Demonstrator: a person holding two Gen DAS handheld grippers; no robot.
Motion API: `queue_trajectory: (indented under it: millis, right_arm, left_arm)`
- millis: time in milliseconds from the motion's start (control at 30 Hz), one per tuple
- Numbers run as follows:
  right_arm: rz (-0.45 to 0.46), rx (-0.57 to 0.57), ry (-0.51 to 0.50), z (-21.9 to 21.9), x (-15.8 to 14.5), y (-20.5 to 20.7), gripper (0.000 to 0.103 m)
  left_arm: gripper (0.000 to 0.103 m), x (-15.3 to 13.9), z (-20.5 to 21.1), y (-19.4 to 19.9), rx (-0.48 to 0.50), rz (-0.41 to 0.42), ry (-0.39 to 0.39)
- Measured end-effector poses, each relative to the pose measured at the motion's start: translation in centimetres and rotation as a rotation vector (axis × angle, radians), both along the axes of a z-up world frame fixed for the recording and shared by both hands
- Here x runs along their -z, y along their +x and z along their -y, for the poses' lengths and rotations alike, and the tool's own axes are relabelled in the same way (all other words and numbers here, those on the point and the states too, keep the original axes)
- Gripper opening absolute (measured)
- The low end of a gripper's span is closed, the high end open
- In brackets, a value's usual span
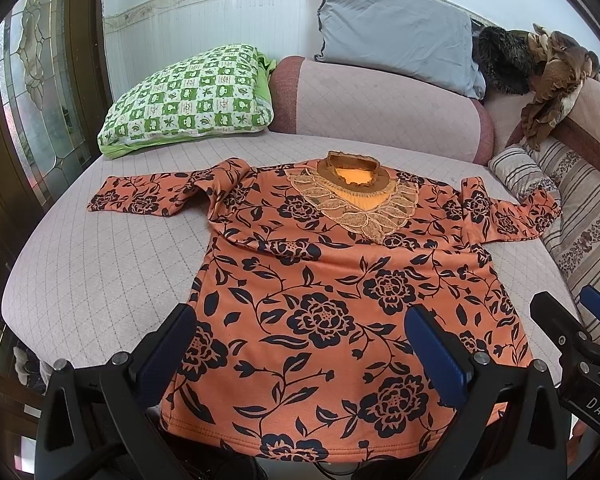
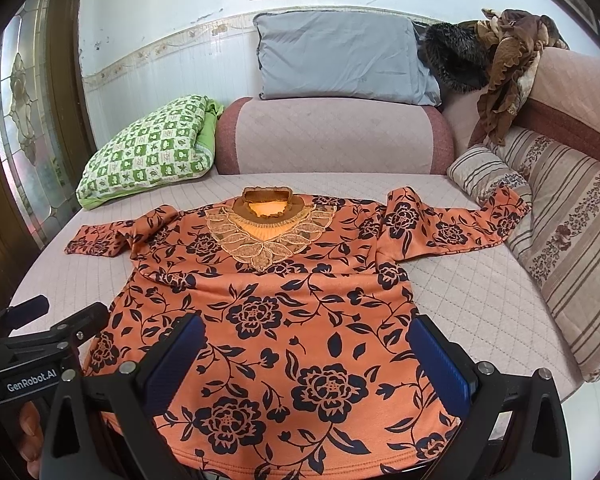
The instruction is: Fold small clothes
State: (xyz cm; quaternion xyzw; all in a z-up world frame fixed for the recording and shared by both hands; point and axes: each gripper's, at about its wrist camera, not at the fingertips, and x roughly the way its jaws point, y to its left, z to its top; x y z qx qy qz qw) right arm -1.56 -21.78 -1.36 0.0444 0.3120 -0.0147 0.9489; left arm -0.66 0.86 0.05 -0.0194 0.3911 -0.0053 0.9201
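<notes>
We see one orange long-sleeved top with a dark floral print and a lace leaf collar [image 1: 332,280], lying flat and face up in the middle of both frames on a pale pink quilted sofa seat [image 1: 100,272]. Its two sleeves spread out sideways: one ends on bare seat at centre left, the other reaches the striped cushions at centre right. The hem runs along the bottom of each frame, at the seat's near edge.

We count two grippers. The left gripper [image 1: 300,344] hangs above the lower body of the top with its blue-padded fingers spread wide, grasping nothing. The right gripper [image 2: 306,354] hovers likewise, released, over the hem area.

Around the top we count four pillows: one green-and-white checked pillow [image 1: 188,100] at upper left, one grey pillow [image 1: 396,32] at upper centre against the wall, and two striped beige floral cushions [image 2: 572,248] at right. One heap of brown ruffled fabric and dark fur [image 2: 496,56] sits at upper right.

Bare seat lies open left of the top; the right side is crowded by cushions.
</notes>
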Motion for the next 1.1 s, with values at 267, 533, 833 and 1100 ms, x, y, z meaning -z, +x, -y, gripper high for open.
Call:
queue_trajectory:
  millis: [267, 533, 833, 1100]
  right_arm:
    - [0.005, 0.004, -0.005, -0.05, -0.12, -0.12, 0.103]
    - [0.005, 0.006, -0.004, -0.23, -0.33, -0.37, 0.103]
    - [0.005, 0.010, 0.002, 0.07, -0.36, -0.48, 0.103]
    - [0.000, 0.002, -0.002, 0.49, -0.11, -0.29, 0.103]
  left_arm:
    - [0.103, -0.19, -0.01, -0.20, 0.000, 0.002, -0.002]
    - [0.103, -0.42, -0.07, -0.43, 0.000, 0.006, -0.004]
    - [0.103, -0.51, -0.15, -0.54, 0.004, 0.007, -0.004]
    - [0.103, -0.31, -0.56, -0.34, 0.000, -0.006, -0.015]
